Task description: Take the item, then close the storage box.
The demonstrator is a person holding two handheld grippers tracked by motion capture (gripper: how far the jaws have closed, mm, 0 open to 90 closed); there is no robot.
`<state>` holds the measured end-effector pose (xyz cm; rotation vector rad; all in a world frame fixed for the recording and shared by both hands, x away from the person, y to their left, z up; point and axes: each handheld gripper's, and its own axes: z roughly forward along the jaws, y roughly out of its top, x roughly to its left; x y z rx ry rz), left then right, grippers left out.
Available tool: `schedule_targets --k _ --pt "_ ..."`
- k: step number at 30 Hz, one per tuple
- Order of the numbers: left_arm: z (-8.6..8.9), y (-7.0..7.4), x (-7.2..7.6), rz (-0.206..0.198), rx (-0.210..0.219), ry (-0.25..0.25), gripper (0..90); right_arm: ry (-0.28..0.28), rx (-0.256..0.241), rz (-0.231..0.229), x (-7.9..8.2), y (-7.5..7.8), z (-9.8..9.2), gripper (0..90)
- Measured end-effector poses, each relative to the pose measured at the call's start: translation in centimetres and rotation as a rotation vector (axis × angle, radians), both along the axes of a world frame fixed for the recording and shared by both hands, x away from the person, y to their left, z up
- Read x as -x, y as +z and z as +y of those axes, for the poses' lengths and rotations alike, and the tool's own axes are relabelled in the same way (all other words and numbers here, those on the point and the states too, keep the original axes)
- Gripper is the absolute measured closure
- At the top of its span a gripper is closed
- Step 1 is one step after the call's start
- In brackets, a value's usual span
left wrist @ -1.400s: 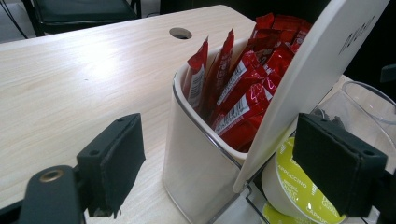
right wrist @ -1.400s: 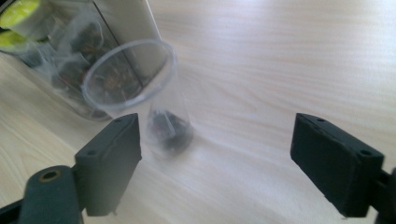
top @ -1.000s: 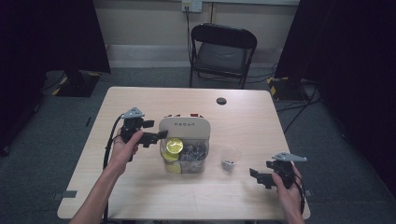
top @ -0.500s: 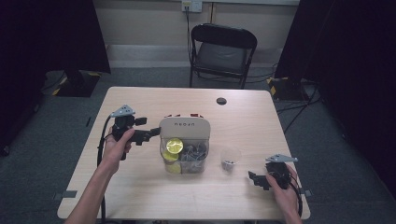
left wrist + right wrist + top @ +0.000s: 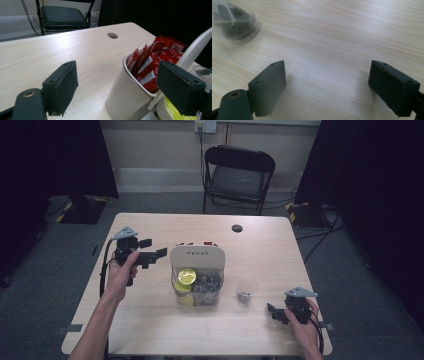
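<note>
My left gripper (image 5: 150, 254) hangs released beside the caddy (image 5: 197, 256); the red packets (image 5: 155, 61) sit in its rear compartment. My right gripper (image 5: 276, 312) rests spread near the cup (image 5: 246, 288). I'd approach a packet squarely.

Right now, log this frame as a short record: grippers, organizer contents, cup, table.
left hand-held gripper: open, raised left of organizer, holding nothing
right hand-held gripper: open, low over table's near right corner, holding nothing
organizer: table centre, red packets in rear compartment, yellow lid in front
cup: clear, right of organizer, dark contents
table: light wood, round hole at far side
</note>
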<state>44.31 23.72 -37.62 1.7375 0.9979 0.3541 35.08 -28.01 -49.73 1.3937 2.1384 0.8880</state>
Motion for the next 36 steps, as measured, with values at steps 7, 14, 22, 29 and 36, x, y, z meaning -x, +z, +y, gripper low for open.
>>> schedule_targets --k 7,14,22,29,36 --pt "-0.5 -0.3 -0.2 0.002 -0.012 0.014 17.4 0.002 -0.009 -0.021 0.2 -0.2 -0.1 13.7" --pt "-1.3 -0.9 -0.6 0.011 -0.023 -0.005 17.4 0.001 -0.011 -0.028 0.2 -0.3 -0.1 13.7" --pt "-1.2 -1.0 -0.8 0.017 0.006 -0.032 19.3 0.003 -0.012 -0.027 0.2 -0.3 -0.1 13.6" --pt "-1.2 -1.0 -0.8 0.024 0.025 -0.050 21.7 0.004 -0.012 -0.025 0.1 -0.3 -0.1 13.2" --pt "-1.2 -0.9 -0.3 0.021 0.022 -0.048 26.7 0.004 -0.012 -0.025 0.2 -0.3 -0.1 13.3"
